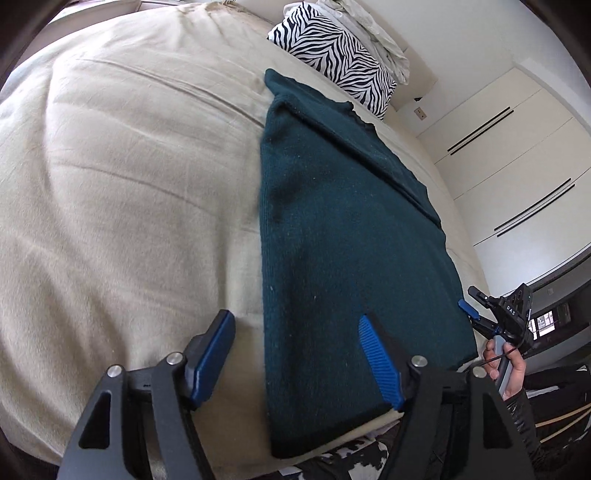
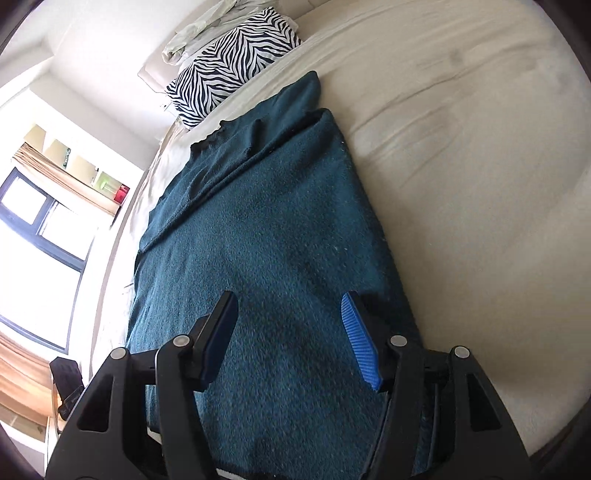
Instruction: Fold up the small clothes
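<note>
Currently both the left gripper and right gripper gape empty over the sweater hem (6 o'clock); uneven pinches would skew the fold.

From your left gripper, the cream bedspread lies bare from 9 to 12 o'clock, free to sweep across. At 1 o'clock a zebra pillow and crumpled white linen block the bed's far end. Your right gripper crowds 3 o'clock.
</note>
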A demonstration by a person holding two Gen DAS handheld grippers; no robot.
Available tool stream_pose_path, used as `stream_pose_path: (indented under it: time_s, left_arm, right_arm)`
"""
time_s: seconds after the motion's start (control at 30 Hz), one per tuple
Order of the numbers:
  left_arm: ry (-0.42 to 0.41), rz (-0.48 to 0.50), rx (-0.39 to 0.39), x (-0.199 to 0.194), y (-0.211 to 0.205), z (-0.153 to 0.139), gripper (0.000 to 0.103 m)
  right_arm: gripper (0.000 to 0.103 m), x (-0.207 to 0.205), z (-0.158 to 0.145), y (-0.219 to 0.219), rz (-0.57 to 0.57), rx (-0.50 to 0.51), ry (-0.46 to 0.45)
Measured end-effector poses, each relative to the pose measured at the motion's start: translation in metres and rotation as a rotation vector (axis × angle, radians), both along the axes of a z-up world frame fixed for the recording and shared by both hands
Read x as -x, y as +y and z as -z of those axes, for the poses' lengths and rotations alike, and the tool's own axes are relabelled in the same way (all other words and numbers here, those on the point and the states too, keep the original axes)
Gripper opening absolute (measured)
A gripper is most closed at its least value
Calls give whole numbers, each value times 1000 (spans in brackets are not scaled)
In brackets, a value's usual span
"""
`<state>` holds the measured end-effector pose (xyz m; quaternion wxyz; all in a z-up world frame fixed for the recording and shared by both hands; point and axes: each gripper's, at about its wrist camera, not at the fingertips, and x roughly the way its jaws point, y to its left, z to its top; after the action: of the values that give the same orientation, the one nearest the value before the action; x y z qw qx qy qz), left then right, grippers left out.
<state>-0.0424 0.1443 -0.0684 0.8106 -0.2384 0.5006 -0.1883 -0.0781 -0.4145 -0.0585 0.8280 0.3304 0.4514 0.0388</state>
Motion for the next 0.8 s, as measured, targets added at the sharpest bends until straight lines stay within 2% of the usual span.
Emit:
stream_pose_path:
  time_s: [0.07, 0.2, 0.27, 0.37, 0.67, 0.73, 0.8]
  left_arm:
    - [24, 17, 12, 7, -3, 1, 71]
    - [50, 70, -16, 9, -14, 5, 67]
    - [66, 89, -30, 10, -18, 7, 58]
    - [91, 118, -48, 9, -23, 8, 49]
    - [131, 145, -61, 11, -29, 9, 49]
    - [130, 150, -69, 11, -33, 9, 46]
    - [136, 149, -81, 12, -33, 11, 32]
  right_arm:
    - [57, 20, -3, -11, 18, 7, 13]
    - [57, 54, -13, -36, 70, 45, 51]
    - [57, 69, -14, -46, 94, 69, 86]
    - [57, 86, -13, -57, 90, 42, 108]
    - [57, 93, -6, -33, -9, 94, 198]
    - [56, 92, -5, -25, -34, 102, 210]
    - [51, 93, -3, -21, -46, 99, 217]
